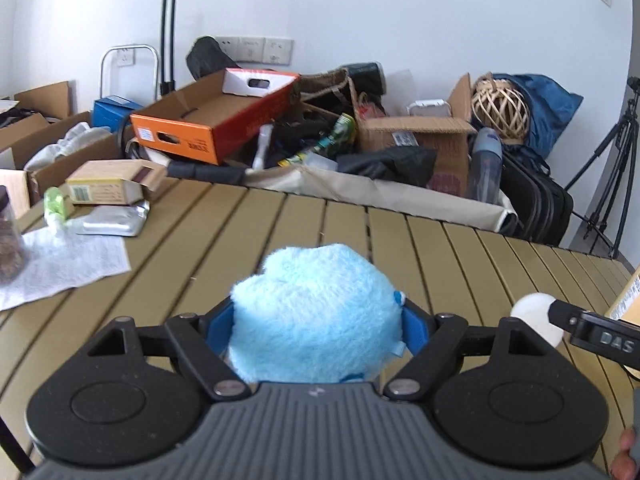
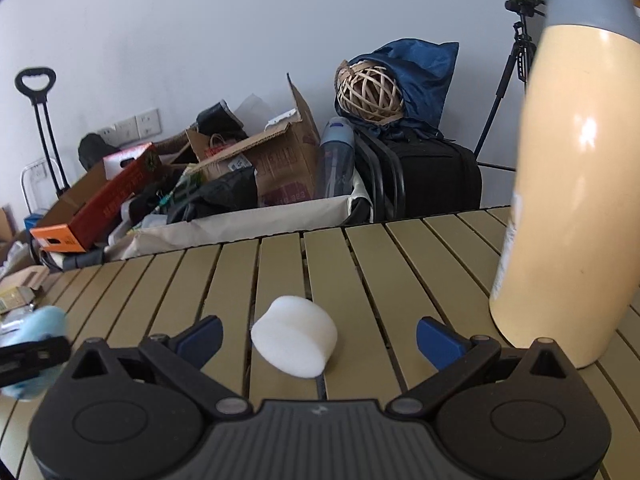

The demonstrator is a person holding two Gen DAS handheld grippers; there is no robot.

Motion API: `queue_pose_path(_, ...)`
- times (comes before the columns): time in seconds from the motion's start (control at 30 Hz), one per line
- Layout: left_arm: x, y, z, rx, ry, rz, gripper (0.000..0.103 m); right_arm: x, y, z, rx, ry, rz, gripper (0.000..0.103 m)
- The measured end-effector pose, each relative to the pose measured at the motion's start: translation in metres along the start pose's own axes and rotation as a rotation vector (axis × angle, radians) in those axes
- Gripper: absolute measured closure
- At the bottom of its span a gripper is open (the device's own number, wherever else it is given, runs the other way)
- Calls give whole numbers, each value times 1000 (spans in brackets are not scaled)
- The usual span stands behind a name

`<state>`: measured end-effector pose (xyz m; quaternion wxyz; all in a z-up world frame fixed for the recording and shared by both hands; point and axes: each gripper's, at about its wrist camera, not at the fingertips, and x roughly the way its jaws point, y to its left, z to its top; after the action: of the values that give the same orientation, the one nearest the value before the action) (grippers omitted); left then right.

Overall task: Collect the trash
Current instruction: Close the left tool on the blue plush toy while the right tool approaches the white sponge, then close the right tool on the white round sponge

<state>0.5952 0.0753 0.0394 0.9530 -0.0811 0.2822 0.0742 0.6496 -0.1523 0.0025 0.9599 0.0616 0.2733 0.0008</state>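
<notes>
A fluffy light-blue plush ball (image 1: 312, 304) sits between the blue pads of my left gripper (image 1: 316, 322), which is shut on it and holds it above the slatted table. It also shows, blurred, at the left edge of the right wrist view (image 2: 44, 324). A white foam chunk (image 2: 294, 336) lies on the table between the spread fingers of my right gripper (image 2: 320, 338). That gripper is open, and neither pad touches the foam. In the left wrist view the foam (image 1: 532, 308) appears at the right, beside a black finger of the right gripper (image 1: 592, 332).
A tall cream flask (image 2: 568, 200) stands close on the right of the right gripper. On the olive slatted table (image 1: 360, 232), at the left, lie a paper sheet (image 1: 60, 264), a silver pouch (image 1: 116, 220), a small carton (image 1: 112, 184) and a green wrapper (image 1: 54, 204). Boxes and bags are piled beyond the far edge.
</notes>
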Motion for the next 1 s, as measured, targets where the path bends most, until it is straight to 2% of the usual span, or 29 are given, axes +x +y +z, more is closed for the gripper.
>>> queue_pose_path(0.23, -11, 39, 7, -27, -30, 34, 21, 42, 25, 7, -63, 78, -35, 1)
queue_pose_path(0.37, -11, 50, 7, -34, -33, 44, 21, 63, 26, 5, -44, 124, -60, 3)
queue_pose_path(0.53, -9, 53, 5, -34, -28, 46, 21, 82, 21, 2, 11, 161, -74, 11)
queue_pose_path(0.63, -9, 54, 4, -34, -30, 46, 21, 86, 19, 2, 24, 162, -74, 26)
queue_pose_path(0.7, -10, 54, 3, -33, -30, 48, 21, 85, 16, 2, 42, 167, -47, 42)
queue_pose_path(0.8, -11, 55, 3, -34, -30, 46, 21, 79, 13, 1, 76, 167, -1, 43)
queue_pose_path(1.0, -23, 55, 2, -33, -37, 45, 21, 58, 16, 3, 53, 151, 37, 45)
